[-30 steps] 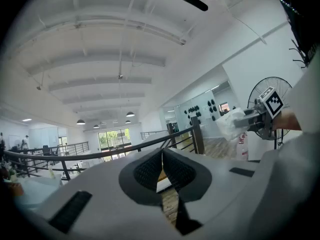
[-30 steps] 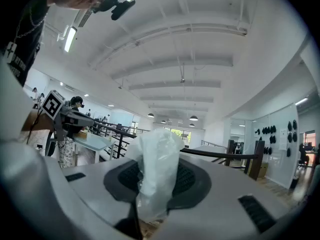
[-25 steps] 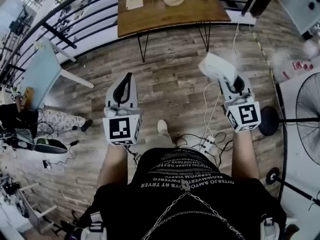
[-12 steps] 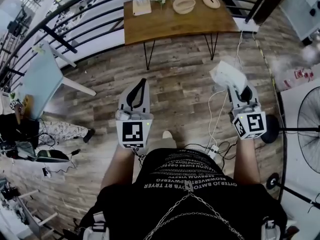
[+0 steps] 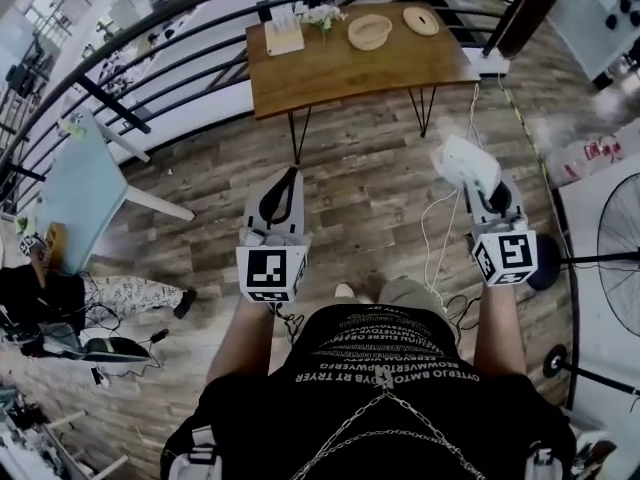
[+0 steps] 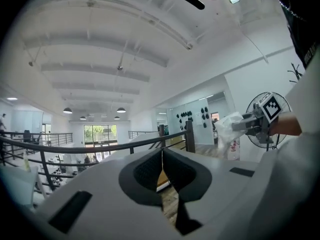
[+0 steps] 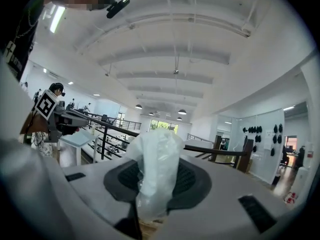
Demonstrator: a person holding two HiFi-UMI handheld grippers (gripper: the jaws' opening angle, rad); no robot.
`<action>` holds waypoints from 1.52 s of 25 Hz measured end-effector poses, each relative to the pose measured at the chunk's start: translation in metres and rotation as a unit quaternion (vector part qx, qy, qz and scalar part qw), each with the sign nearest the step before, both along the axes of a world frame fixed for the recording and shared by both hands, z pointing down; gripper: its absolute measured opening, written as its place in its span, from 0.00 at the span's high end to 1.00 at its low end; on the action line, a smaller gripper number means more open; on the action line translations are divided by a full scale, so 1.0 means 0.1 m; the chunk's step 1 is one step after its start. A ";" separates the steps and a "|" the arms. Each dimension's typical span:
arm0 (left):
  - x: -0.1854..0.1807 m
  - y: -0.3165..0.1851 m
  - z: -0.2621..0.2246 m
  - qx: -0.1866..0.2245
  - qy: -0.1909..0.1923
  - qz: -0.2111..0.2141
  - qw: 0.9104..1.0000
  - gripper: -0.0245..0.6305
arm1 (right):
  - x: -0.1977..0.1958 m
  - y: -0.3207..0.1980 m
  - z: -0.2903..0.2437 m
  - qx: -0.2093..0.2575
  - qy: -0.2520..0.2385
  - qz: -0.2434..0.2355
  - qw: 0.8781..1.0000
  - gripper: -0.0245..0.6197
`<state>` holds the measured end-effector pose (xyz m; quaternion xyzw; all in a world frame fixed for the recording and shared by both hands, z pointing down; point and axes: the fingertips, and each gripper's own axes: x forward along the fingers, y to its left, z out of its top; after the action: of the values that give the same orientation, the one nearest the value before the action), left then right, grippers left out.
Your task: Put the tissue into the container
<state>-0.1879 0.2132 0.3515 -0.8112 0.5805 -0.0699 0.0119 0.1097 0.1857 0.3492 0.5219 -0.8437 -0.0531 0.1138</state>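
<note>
My right claw (image 5: 478, 183) pinches the tissue (image 5: 461, 160), a thin, crumpled white wad poking up past the pads, while my left claw (image 5: 280, 183) is pressed together on nothing. The pick-up looks done. The drop is left, since the tabletop (image 5: 340, 68) stands well ahead, with a shallow bowl (image 5: 369, 30) on it, likely the container.

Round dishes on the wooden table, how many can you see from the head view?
2. A bowl sits midway along the far edge of the table; a flatter round dish lies right of it, by the far corner. The tabletop shows whole, so none seems hidden.
</note>
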 end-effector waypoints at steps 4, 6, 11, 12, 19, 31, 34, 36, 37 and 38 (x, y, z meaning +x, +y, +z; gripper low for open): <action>0.07 -0.06 0.03 -0.006 -0.012 0.010 1.000 0.92 | 0.14 -0.04 0.06 -0.014 -0.013 0.018 1.000 0.78; 0.10 -0.11 0.02 -0.005 -0.014 0.009 1.000 0.92 | 0.19 -0.08 0.07 -0.015 -0.017 0.015 1.000 0.78; 0.15 -0.30 0.07 -0.009 -0.012 -0.002 1.000 0.92 | 0.25 -0.28 0.14 -0.017 -0.023 0.010 1.000 0.78; 0.18 -0.33 0.08 -0.010 -0.013 -0.003 1.000 0.92 | 0.27 -0.33 0.15 -0.019 -0.025 0.008 0.999 0.78; 0.35 -0.68 0.11 -0.016 -0.021 -0.012 1.000 0.92 | 0.44 -0.77 0.21 -0.026 -0.032 -0.003 0.999 0.78; 0.79 -1.53 0.15 -0.024 -0.030 -0.026 0.999 0.92 | 0.72 -1.74 0.24 -0.026 -0.042 -0.032 0.998 0.78; 0.93 -1.71 0.11 -0.020 -0.037 -0.027 0.999 0.92 | 0.80 -1.92 0.21 -0.026 -0.044 -0.040 0.998 0.78; 1.03 -1.83 0.08 -0.017 -0.039 -0.030 0.999 0.92 | 0.87 -2.02 0.20 -0.026 -0.046 -0.044 0.998 0.78; 1.08 -1.89 0.05 -0.015 -0.041 -0.032 0.999 0.92 | 0.91 -2.08 0.20 -0.026 -0.047 -0.047 0.997 0.78; 1.13 -1.95 0.02 -0.012 -0.043 -0.033 0.998 0.92 | 0.94 -2.14 0.19 -0.026 -0.048 -0.049 0.997 0.78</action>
<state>-0.0752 0.0180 0.3533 -0.7876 0.6054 -0.1121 0.0245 0.2039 -0.0281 0.3681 0.4790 -0.8737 -0.0118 0.0842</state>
